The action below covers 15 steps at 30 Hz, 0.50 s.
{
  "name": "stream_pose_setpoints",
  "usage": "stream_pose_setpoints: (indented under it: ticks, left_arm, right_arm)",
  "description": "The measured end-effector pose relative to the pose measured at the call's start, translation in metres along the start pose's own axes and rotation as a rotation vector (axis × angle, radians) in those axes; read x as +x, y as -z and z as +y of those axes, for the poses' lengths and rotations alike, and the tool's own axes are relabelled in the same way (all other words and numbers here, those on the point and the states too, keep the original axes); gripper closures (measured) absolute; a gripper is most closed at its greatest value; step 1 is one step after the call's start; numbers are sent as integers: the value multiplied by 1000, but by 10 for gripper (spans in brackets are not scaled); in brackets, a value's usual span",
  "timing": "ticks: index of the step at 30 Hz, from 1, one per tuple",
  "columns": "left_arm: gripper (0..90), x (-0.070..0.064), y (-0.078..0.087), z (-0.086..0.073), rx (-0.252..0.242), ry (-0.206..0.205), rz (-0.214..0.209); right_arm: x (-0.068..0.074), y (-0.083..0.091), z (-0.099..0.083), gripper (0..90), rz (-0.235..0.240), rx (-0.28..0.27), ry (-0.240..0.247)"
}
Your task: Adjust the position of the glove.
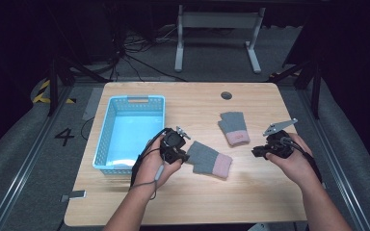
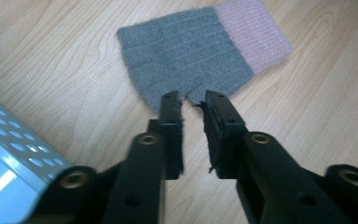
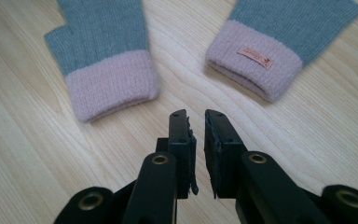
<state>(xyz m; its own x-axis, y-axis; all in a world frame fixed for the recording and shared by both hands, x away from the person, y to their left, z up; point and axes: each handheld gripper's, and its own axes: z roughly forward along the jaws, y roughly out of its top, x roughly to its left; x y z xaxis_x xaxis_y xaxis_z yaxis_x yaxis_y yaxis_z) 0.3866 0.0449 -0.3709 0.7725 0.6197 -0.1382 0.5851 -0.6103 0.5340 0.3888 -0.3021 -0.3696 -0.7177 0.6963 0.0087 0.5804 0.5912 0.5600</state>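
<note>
Reaching: left gripper [image 1: 183, 155], fingers [image 2: 171, 122] slightly apart at near glove's [image 1: 212, 159] grey edge, holding nothing
Right gripper [image 1: 259, 152]: fingers [image 3: 181, 140] narrowly parted, empty, just short of both cuffs
Far glove [image 1: 234, 127]: mid-counter [image 1: 197, 103]
Basket [image 1: 107, 137]: left

The bench [image 1: 250, 192] is pale wood with a visible grain and a smooth, matt finish. Both gloves, the nearer glove [image 1: 211, 159] and the farther glove [image 1: 233, 128], are ribbed knit cloth, soft and matt (the farther one's cuff bears a small sewn label). The basket [image 1: 107, 129] is glossy perforated plastic.
</note>
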Motion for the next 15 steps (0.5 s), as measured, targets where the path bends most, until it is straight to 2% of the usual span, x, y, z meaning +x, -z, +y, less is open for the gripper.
stream_pose_setpoints:
  ticks: [1,3,10,13,15]
  left_arm:
    - [864,0,0,0,0,0,0]
    - [882,1,-1,-1,-28,30,-15]
    - [899,2,-3,4,-32,23,1]
    - [899,1,-9,7,-19,17,30]
    - [899,1,-14,9,-12,19,35]
  right_arm:
    - [0,0,0,816,0,0,0]
    - [1,-1,0,817,4,-4,-1]
    - [6,-6,-1,874,27,-8,-1]
    - [12,-9,-1,899,51,-30,-2]
    - [16,-11,0,900,64,-41,2]
